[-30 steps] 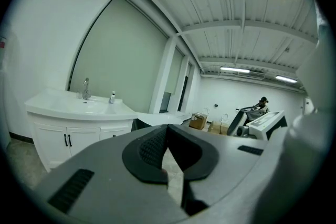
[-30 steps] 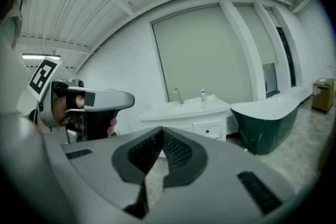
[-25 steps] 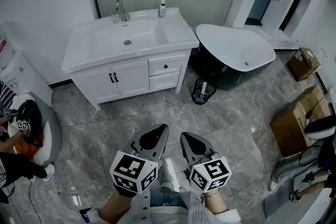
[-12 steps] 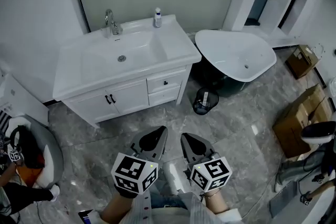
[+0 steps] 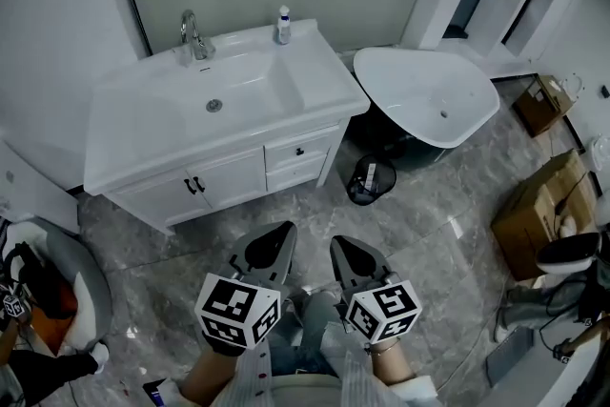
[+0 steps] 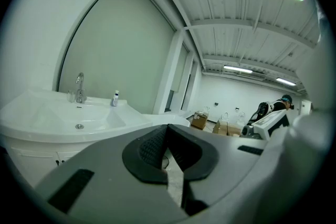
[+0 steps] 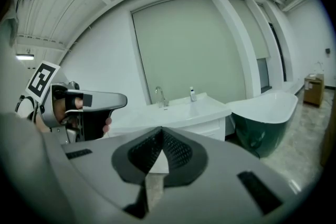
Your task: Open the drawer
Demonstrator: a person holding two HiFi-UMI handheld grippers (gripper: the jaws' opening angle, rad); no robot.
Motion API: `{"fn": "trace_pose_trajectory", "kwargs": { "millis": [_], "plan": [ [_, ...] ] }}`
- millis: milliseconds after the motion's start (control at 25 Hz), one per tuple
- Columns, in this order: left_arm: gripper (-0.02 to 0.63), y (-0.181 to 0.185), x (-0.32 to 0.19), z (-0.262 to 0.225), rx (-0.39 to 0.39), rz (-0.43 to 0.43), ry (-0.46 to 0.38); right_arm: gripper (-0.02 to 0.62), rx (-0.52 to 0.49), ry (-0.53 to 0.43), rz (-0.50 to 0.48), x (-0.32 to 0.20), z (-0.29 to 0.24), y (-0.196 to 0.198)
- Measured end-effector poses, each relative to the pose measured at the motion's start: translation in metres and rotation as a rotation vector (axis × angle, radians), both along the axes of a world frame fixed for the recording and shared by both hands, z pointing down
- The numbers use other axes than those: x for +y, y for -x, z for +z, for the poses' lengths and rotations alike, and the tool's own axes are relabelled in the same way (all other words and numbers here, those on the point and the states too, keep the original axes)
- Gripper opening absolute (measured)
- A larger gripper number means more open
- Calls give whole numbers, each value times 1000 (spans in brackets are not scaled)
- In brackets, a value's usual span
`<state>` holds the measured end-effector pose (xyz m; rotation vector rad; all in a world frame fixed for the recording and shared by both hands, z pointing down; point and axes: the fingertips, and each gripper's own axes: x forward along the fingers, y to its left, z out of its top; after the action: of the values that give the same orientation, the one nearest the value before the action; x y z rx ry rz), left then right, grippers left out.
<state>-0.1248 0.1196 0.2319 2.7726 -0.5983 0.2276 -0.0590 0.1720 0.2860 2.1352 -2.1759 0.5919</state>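
The white vanity (image 5: pixel 157 133) stands against the far wall, with two small drawers in its right part. The upper drawer (image 5: pixel 298 151) has a dark knob and the lower drawer (image 5: pixel 297 172) sits just under it; both are closed. My left gripper (image 5: pixel 272 241) and right gripper (image 5: pixel 345 249) hover side by side over the grey floor, well short of the vanity. Both are shut with nothing between the pads. The vanity also shows in the left gripper view (image 6: pixel 63 118) and in the right gripper view (image 7: pixel 178 113).
A faucet (image 5: pixel 191 33) and a small bottle (image 5: pixel 283 24) stand on the sink top. Right of the vanity are a dark bathtub (image 5: pixel 429 95) and a black waste bin (image 5: pixel 370 179). Cardboard boxes (image 5: pixel 538 214) lie at the right; a person (image 5: pixel 29 300) sits at the left.
The view has drawn closer to the vanity, which now sits lower and further left in the head view. Both grippers keep their place and stay shut.
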Motion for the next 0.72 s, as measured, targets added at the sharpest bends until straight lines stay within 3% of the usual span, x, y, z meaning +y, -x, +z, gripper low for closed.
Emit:
{"fn": "trace_pose_trajectory", "kwargs": {
  "millis": [400, 720],
  "plan": [
    [15, -22, -59, 12, -11, -58, 9, 9, -10, 18, -38, -62, 11, -36],
    [15, -70, -125, 20, -27, -139, 30, 9, -26, 38, -132, -137, 19, -82]
  ]
}}
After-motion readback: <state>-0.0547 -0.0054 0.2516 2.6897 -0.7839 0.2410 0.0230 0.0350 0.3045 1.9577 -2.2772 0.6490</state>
